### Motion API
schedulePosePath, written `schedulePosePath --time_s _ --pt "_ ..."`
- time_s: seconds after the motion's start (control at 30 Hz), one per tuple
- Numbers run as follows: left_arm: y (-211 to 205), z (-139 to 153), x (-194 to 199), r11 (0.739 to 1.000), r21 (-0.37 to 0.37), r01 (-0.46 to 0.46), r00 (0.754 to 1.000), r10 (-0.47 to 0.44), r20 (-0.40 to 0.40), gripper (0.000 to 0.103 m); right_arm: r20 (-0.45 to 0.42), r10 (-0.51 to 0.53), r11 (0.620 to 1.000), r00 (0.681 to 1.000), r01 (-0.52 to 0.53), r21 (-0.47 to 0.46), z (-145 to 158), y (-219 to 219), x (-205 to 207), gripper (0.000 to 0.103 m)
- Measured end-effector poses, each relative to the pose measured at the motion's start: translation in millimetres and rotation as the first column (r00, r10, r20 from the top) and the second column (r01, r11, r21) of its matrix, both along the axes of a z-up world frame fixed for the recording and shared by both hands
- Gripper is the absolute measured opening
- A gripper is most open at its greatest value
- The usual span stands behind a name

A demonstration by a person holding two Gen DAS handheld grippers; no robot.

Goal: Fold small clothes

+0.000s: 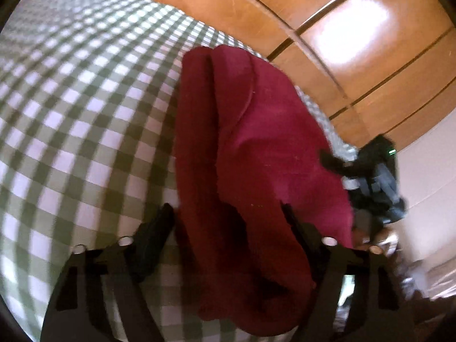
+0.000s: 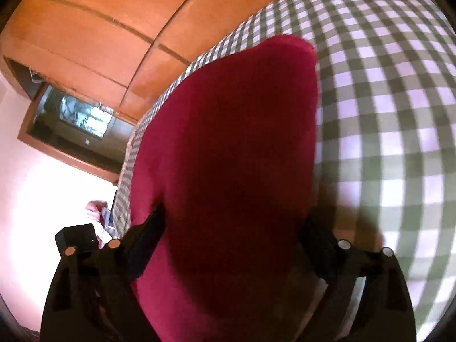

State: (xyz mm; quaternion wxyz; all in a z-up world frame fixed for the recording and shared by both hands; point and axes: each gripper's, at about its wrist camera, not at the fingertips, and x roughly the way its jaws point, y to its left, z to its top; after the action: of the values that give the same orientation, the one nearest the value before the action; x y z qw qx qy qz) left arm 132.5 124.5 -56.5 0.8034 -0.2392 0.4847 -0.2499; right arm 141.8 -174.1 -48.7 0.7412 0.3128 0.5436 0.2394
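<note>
A dark red garment (image 1: pixel 256 148) lies in folds on the green-and-white checked cloth (image 1: pixel 85 114), near its far edge. My left gripper (image 1: pixel 228 213) is open, its two black fingers spread wide with the near end of the garment bunched between them. The right gripper shows at the garment's right side in the left wrist view (image 1: pixel 370 176). In the right wrist view the red garment (image 2: pixel 233 148) fills the middle, and my right gripper (image 2: pixel 236 222) is open with its fingers wide on either side of the cloth. The fingertips are partly hidden by fabric.
The checked cloth (image 2: pixel 384 114) covers a bed or table. A wooden panelled wardrobe (image 1: pixel 327 34) stands just beyond its far edge. A dark window or mirror (image 2: pixel 74 119) sits in a pale wall at the left. Some items lie on the floor (image 2: pixel 97 213).
</note>
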Motion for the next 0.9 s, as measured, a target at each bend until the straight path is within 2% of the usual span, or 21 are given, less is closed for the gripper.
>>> schedulePosePath --time_s 0.07,0.13,0.2,0.33,0.4,0.53,0.6,0.77,0.83,0.9 --pt "1.7 -2.8 -1.5 0.999 -0.041 -0.009 1.0 0.009 -0.004 0.072 0.027 -0.005 1.0 1.0 0.006 -0.025 8.3 0.3 -5.9 0.057" --pt "-1.3 -1.7 -3.4 0.997 -0.074 -0.008 1.0 0.007 -0.011 0.071 0.069 -0.003 0.997 0.998 0.009 -0.079 24.0 3.2 -19.5 0.048" --pt "-9.1 4.4 -5.4 0.997 -0.081 0.013 1.0 -0.013 0.0 0.069 0.137 0.005 0.989 0.991 0.015 -0.146 45.1 3.8 -31.8 0.045" --pt "-47.0 15.1 -3.4 0.991 -0.108 0.08 0.997 -0.079 0.012 0.069 0.212 -0.094 0.986 0.973 0.12 -0.113 78.7 -36.8 -58.7 0.043" --pt "-81.2 15.6 2.9 0.983 -0.129 0.13 0.991 -0.13 0.009 0.069 0.231 -0.152 0.974 0.961 0.185 -0.129 88.4 -64.5 -71.0 0.043" --pt "-163.5 23.2 13.5 0.957 -0.11 0.269 0.963 -0.269 0.02 0.069 0.235 -0.271 0.932 0.933 0.316 -0.178 96.0 -128.4 -101.7 0.043" --pt "-204.4 28.1 16.4 0.937 -0.087 0.338 0.941 -0.337 0.026 0.069 0.232 -0.351 0.898 0.907 0.397 -0.192 96.6 -166.9 -123.8 0.043" --pt "-311.1 43.7 9.1 0.862 0.075 0.502 0.859 -0.507 0.076 0.069 0.215 -0.508 0.804 0.834 0.549 -0.229 88.3 -234.7 -160.1 0.043" --pt "-340.5 44.5 8.2 0.84 0.136 0.526 0.84 -0.538 0.075 0.069 0.191 -0.545 0.777 0.817 0.577 -0.252 76.0 -251.7 -168.9 0.044" --pt "-359.7 41.8 5.2 0.829 0.197 0.524 0.834 -0.546 0.077 0.069 0.17 -0.564 0.764 0.808 0.589 -0.264 66.5 -269.2 -178.3 0.048"
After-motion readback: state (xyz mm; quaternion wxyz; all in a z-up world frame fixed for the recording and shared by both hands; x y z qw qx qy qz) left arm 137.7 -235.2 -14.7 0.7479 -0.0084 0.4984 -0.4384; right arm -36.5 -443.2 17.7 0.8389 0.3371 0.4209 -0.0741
